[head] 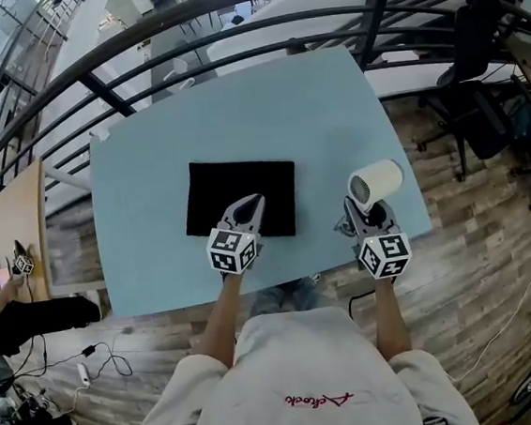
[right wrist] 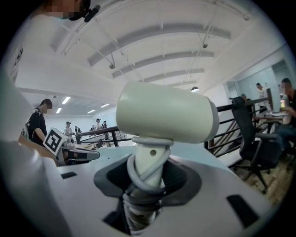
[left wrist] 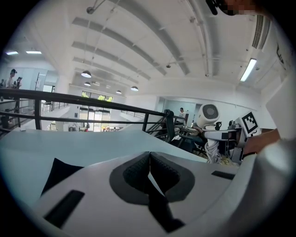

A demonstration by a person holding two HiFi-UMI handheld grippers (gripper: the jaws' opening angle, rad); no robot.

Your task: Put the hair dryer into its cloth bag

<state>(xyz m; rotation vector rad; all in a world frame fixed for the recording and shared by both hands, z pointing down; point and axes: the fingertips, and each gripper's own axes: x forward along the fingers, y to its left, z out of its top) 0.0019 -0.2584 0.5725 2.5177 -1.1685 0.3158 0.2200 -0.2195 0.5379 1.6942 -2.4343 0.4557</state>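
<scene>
A black cloth bag (head: 234, 186) lies flat on the light blue table (head: 148, 172). My left gripper (head: 250, 204) hovers over the bag's near edge, shut, with nothing visible between its pads (left wrist: 138, 171); the bag's corner (left wrist: 58, 172) shows to its left. My right gripper (head: 367, 213) is to the right of the bag, shut on the handle of the cream hair dryer (head: 376, 184). The dryer's barrel (right wrist: 166, 118) lies crosswise above the jaws, and its grey cord is wound round the handle (right wrist: 147, 173). The left gripper view shows the dryer (left wrist: 209, 113) held up at the right.
A dark metal railing (head: 226, 18) curves behind the table. A black office chair (head: 474, 90) stands on the wooden floor at the right. At the far left is a wooden desk (head: 13, 233) with another person's arm (head: 21, 313). The table's near edge is just in front of me.
</scene>
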